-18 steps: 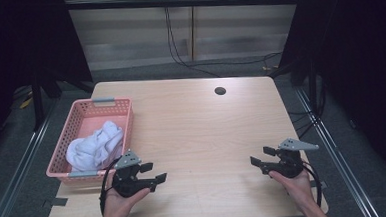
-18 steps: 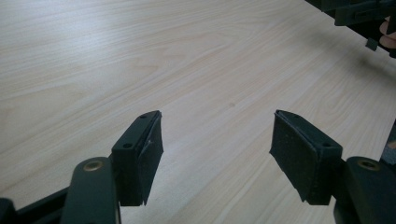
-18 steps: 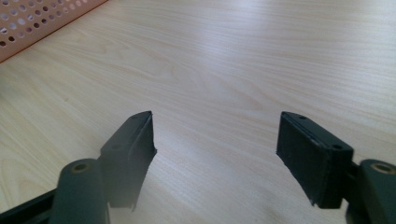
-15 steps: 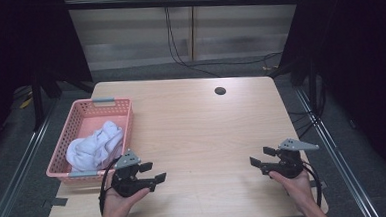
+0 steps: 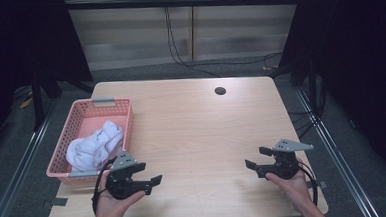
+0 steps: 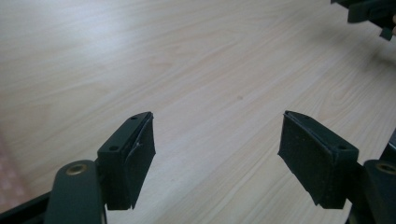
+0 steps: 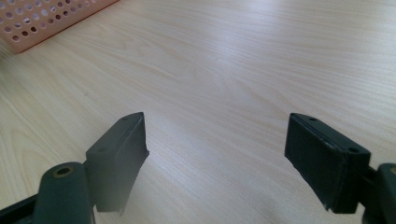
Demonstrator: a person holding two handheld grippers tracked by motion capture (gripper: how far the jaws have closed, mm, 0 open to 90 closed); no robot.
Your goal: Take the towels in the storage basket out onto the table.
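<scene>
White cloth (image 5: 94, 146), one crumpled heap of it, lies inside the one pink basket (image 5: 115, 101) that stands at the left edge of the one wooden table (image 5: 197, 123), filling the near half of the basket while the far half shows bare pink floor. Two hand-held grippers are over the near part of the table, well apart from each other. One, the left gripper (image 5: 151, 175), is held in the person's left hand (image 5: 111, 205) just beside the near right corner of the basket, close to the cloth but not touching it; its two jaws are spread wide with only bare wood between them, as the left gripper view (image 6: 217, 156) shows plainly. Its jaws point right, across the table. The other, the right gripper (image 5: 257, 156), sits in the right hand (image 5: 290, 183) near the table's right near corner, jaws pointing left toward the basket and likewise spread apart with nothing between them (the right gripper view (image 7: 215, 156) shows the same bare wood, and a corner of the basket far off at its upper left). One dark round hole (image 5: 220, 91) marks the tabletop at the far side, right of centre.
</scene>
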